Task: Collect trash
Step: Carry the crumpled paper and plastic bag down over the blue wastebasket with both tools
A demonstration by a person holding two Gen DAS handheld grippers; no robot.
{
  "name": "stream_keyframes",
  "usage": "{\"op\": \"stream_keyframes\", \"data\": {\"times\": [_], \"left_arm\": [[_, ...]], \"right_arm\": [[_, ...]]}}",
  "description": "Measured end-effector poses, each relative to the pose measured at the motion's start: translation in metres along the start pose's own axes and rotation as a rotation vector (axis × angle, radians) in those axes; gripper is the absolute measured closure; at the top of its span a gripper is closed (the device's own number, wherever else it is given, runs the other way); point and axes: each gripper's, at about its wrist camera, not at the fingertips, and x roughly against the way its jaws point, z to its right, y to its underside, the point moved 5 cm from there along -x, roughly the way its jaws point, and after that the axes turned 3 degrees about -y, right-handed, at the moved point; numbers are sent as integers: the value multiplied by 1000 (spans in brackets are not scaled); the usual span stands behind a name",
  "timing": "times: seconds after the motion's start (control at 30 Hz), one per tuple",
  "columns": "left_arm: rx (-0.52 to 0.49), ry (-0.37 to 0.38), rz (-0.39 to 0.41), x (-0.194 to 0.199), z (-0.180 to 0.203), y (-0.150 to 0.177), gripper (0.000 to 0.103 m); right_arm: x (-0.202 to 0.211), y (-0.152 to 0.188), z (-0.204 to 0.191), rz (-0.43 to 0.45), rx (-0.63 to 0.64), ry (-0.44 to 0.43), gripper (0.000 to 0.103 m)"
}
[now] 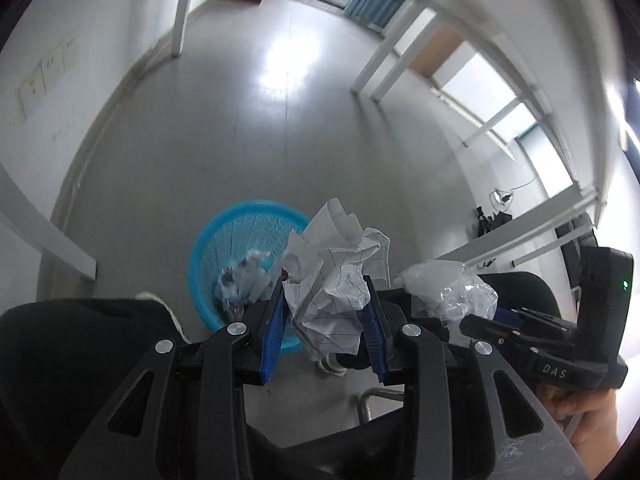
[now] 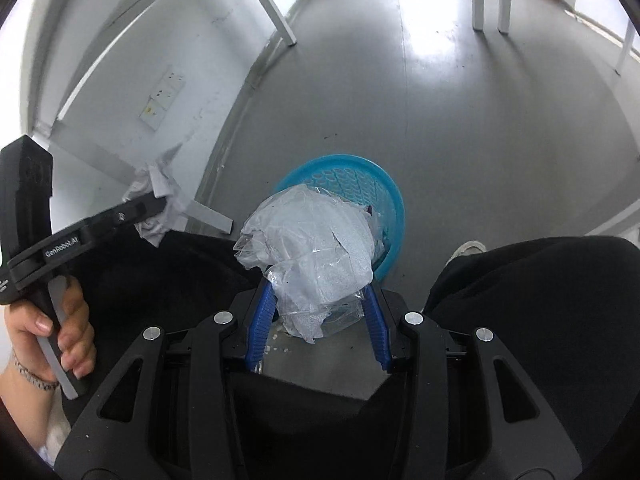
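My left gripper (image 1: 326,292) is shut on a crumpled ball of lined white paper (image 1: 336,272), held above the floor, right of and nearer than a blue plastic basket (image 1: 224,240). The basket holds crumpled trash (image 1: 248,276). My right gripper (image 2: 318,300) is shut on a crumpled clear plastic wrapper (image 2: 312,248), which hangs in front of the same blue basket (image 2: 384,188). The right gripper with its wrapper (image 1: 452,292) shows at the right of the left wrist view. The left gripper and its paper (image 2: 160,200) show at the left of the right wrist view.
The basket stands on a grey floor (image 1: 280,132). White table legs (image 1: 372,68) stand further back, and a white leg (image 2: 208,216) is near the wall. My black-trousered knees (image 2: 540,300) and a shoe (image 2: 468,250) flank the basket.
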Motion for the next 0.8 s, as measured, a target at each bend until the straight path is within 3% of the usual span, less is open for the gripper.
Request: {"op": "stream_keyframes", "data": {"times": [0.3, 0.8], "left_arm": [[64, -68, -90, -52, -5, -20, 68], [326, -112, -266, -141, -58, -41, 68]], "right_arm": [[-61, -26, 11, -61, -46, 27, 64], [-161, -55, 42, -261, -114, 35, 63]]}}
